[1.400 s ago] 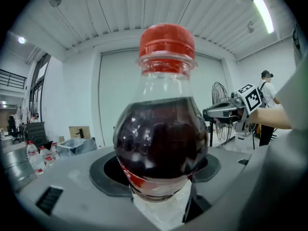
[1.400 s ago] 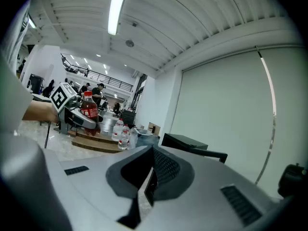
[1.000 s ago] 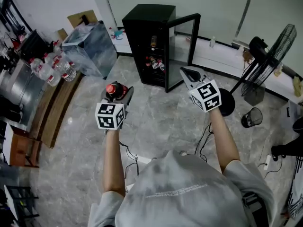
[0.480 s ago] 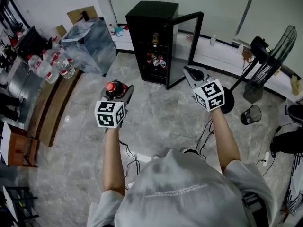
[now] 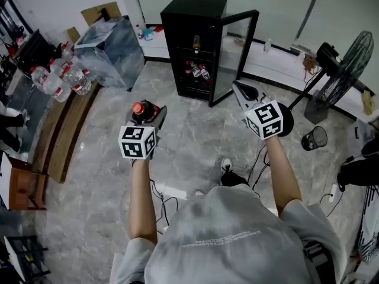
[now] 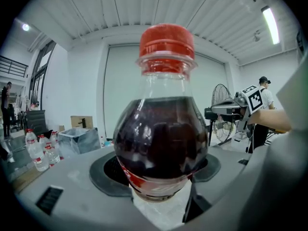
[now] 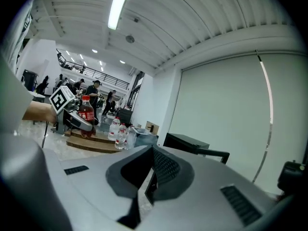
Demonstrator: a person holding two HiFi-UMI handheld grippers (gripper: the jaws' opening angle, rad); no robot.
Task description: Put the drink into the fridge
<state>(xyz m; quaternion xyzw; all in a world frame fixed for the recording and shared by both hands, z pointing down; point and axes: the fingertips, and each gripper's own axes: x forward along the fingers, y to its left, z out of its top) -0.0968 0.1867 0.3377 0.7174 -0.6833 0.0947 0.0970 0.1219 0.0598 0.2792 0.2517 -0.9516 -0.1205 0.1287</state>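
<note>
My left gripper (image 5: 148,114) is shut on a cola bottle (image 5: 140,112) with a red cap; in the left gripper view the bottle (image 6: 161,143) fills the middle between the jaws. My right gripper (image 5: 241,92) is shut with nothing in it, its jaws pressed together in the right gripper view (image 7: 150,186). The black fridge (image 5: 194,46) stands ahead on the floor with its glass door (image 5: 234,55) swung open to the right. Bottles show on its shelves. Both grippers hang above the floor, short of the fridge.
A grey bin (image 5: 111,51) stands left of the fridge. Water bottles (image 5: 62,78) sit on a wooden bench (image 5: 65,129) at the left. A standing fan (image 5: 343,70) and a small black basket (image 5: 314,139) are at the right. Cables lie on the floor.
The person has stepped forward, so the fridge sits a little closer and higher in the head view. A shoe now shows on the floor. Both grippers keep their states.
</note>
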